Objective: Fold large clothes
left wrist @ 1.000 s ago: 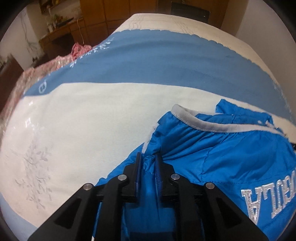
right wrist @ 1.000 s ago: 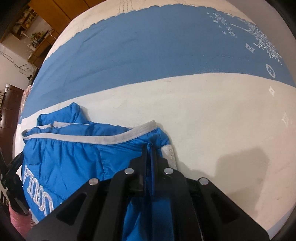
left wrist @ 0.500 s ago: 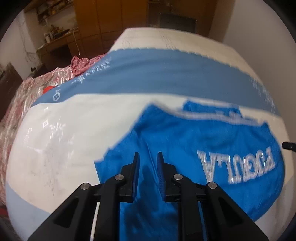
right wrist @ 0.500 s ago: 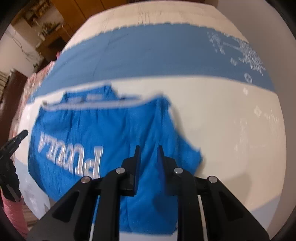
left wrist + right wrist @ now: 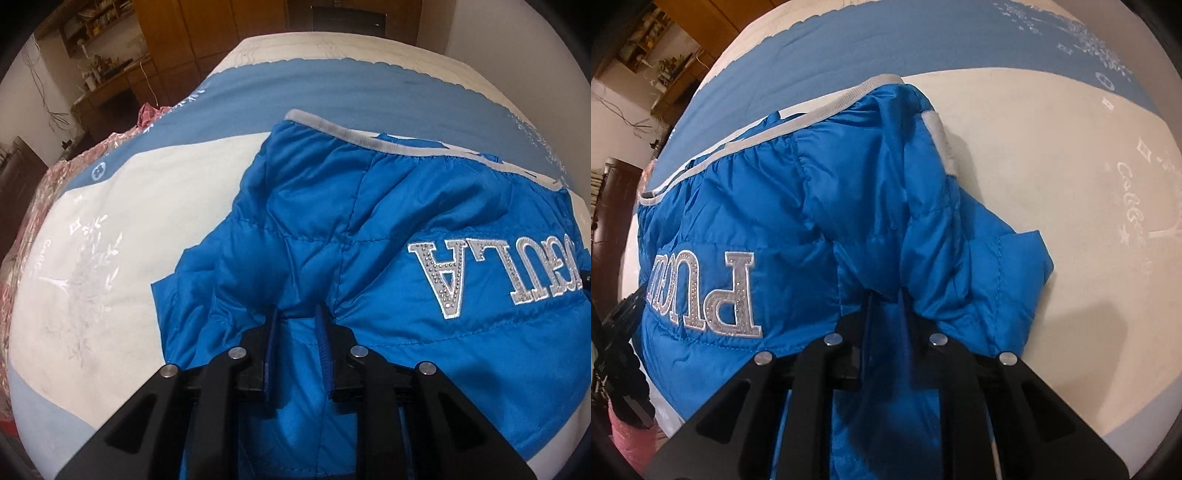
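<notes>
While the left gripper pinches a bunched fold of the blue padded jacket lying on the blue-and-cream bedspread, its jaws just having widened slightly, the right wrist view shows the right gripper closing on another fold of jacket fabric.

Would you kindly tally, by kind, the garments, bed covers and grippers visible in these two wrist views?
Blue padded jacket: 1
Blue-and-cream bed cover: 1
Pink patterned cloth at the bed's edge: 1
Grippers: 2, the left gripper and the right gripper, each with jacket fabric between its jaws
Total: 5
</notes>
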Available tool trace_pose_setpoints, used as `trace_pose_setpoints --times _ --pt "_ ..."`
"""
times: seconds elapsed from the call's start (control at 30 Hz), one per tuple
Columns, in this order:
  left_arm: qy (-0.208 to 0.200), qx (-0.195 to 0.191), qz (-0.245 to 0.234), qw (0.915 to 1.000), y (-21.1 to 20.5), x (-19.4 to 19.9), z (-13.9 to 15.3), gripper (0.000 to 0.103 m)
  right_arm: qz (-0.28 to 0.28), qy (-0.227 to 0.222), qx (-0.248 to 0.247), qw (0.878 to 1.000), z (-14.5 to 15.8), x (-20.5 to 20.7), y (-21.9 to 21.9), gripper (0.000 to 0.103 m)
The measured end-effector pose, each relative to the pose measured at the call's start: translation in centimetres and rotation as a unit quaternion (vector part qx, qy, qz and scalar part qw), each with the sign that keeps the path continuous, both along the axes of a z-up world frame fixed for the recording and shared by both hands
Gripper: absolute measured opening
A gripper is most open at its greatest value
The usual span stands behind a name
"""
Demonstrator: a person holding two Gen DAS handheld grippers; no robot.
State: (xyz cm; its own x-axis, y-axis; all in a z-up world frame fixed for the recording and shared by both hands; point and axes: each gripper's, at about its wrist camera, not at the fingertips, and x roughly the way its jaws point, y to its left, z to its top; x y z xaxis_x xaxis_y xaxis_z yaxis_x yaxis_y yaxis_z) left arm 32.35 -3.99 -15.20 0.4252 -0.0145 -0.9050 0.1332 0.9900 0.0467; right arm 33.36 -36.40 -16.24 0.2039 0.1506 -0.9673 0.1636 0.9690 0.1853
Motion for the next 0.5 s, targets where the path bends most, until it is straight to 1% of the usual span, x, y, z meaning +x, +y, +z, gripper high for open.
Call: trace_pose_setpoints --times 0.03,0.07,0.1,0.13,0.2,0.27,0.33,0.4,0.5 --pt "0.004 -0.008 0.006 0.9999 0.3 0.0 0.3 0.022 0.000 -0.003 -0.006 1.000 0.6 -0.2 0.2 0.012" --pt "0.008 -0.013 0.011 0.9998 0.5 0.0 0.6 0.022 0.000 -0.007 -0.011 1.000 1.2 -0.5 0.4 0.016" --pt "0.009 -0.018 0.017 0.9996 0.8 -0.4 1.3 0.022 0.001 -0.015 -0.016 1.000 2.0 -1.0 0.6 0.017" --pt "0.004 -0.021 0.020 0.9996 1.2 -0.8 2.0 0.022 0.005 -0.024 -0.022 0.999 2.9 -1.7 0.9 0.019" --pt "-0.010 -0.023 0.014 0.9996 1.5 -2.1 3.3 0.027 0.020 -0.035 -0.024 0.999 4.6 -3.3 1.6 0.020" --pt "-0.025 -0.016 0.001 0.9996 1.5 -3.8 4.5 0.031 0.028 -0.034 -0.018 0.999 5.2 -4.8 1.9 0.020" --pt "-0.026 -0.014 -0.008 0.9995 1.3 -5.1 4.6 0.032 0.032 -0.026 -0.004 0.999 5.1 -5.8 1.9 0.020" --pt "-0.016 -0.011 -0.010 0.9998 1.4 -5.8 4.2 0.032 0.033 -0.015 0.003 0.999 4.5 -6.7 2.3 0.020" --pt "-0.007 -0.003 -0.013 0.9999 1.4 -6.2 2.7 0.033 0.033 -0.006 -0.008 0.999 3.1 -7.0 2.6 0.018"
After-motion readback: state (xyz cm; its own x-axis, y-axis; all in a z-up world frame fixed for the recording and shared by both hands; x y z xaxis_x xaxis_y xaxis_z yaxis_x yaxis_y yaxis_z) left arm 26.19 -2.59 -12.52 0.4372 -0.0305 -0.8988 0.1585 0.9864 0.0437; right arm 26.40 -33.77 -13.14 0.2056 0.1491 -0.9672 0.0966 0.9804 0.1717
